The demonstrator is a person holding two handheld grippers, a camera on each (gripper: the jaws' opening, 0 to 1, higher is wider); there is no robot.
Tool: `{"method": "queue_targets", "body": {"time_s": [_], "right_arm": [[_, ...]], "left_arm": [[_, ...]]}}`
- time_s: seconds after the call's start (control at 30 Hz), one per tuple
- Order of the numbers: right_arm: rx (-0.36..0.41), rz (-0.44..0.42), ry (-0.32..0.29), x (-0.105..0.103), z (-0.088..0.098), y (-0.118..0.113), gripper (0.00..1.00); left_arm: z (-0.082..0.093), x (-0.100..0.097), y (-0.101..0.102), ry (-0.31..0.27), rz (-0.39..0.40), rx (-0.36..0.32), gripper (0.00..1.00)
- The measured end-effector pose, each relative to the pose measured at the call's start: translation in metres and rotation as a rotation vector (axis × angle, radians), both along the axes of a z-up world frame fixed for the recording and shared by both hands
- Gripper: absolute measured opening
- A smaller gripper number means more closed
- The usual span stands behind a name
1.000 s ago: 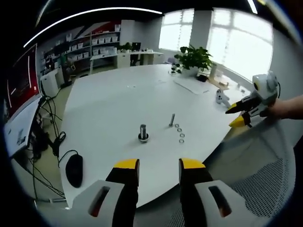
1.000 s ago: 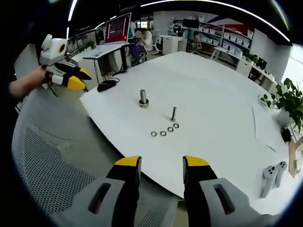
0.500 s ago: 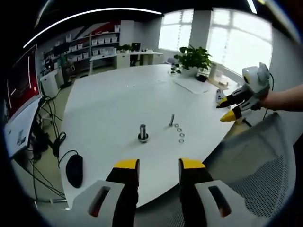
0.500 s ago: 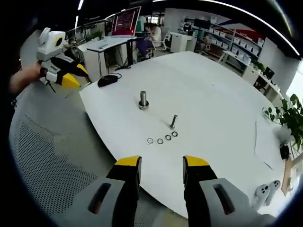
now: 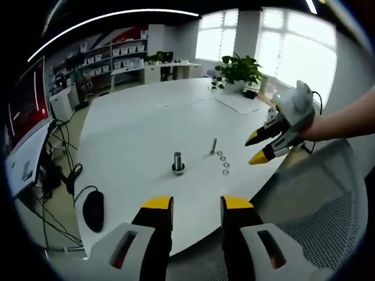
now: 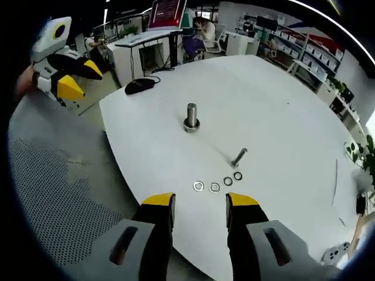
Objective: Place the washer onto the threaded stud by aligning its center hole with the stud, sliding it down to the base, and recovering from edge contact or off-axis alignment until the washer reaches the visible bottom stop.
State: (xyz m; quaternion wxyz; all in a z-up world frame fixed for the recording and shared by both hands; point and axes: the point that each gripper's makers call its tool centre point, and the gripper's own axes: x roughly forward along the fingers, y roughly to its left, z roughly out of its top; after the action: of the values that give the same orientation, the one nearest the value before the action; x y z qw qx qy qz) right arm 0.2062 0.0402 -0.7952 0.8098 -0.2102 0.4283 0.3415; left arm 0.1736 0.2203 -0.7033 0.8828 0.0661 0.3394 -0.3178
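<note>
While 3 washers (image 6: 214, 187) lie loose, right gripper (image 5: 255, 148) gapes.

Three washers (image 6: 214, 187), two studs (image 6: 191, 117)

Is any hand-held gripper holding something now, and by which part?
Nothing is held. Left hand-held gripper and right hand-held gripper are open and empty; small metal washers lie on the white table.

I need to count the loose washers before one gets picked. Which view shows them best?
The right gripper view: the washers lie just past its open jaws, three rings apart in a curved row near the thin bolt. The left gripper view shows them smaller, farther off, and harder to separate.
</note>
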Motion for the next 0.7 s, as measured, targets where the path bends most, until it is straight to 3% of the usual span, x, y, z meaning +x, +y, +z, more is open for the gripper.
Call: {"method": "queue_targets", "body": {"time_s": [0.17,0.47,0.7], "right_arm": [[0.011,-0.016,0.071,0.002,-0.023,0.009,0.31],[-0.074,0.023,0.154,0.005,-0.064,0.009,0.32],[-0.090,0.023,0.159,0.008,-0.069,0.007,0.32]], "left_arm": [[0.000,-0.002,-0.001,-0.008,-0.011,0.009,0.30],[-0.007,-0.006,-0.004,0.013,-0.040,0.035,0.29],[-0.008,-0.007,-0.002,0.018,-0.040,0.038,0.29]]}}
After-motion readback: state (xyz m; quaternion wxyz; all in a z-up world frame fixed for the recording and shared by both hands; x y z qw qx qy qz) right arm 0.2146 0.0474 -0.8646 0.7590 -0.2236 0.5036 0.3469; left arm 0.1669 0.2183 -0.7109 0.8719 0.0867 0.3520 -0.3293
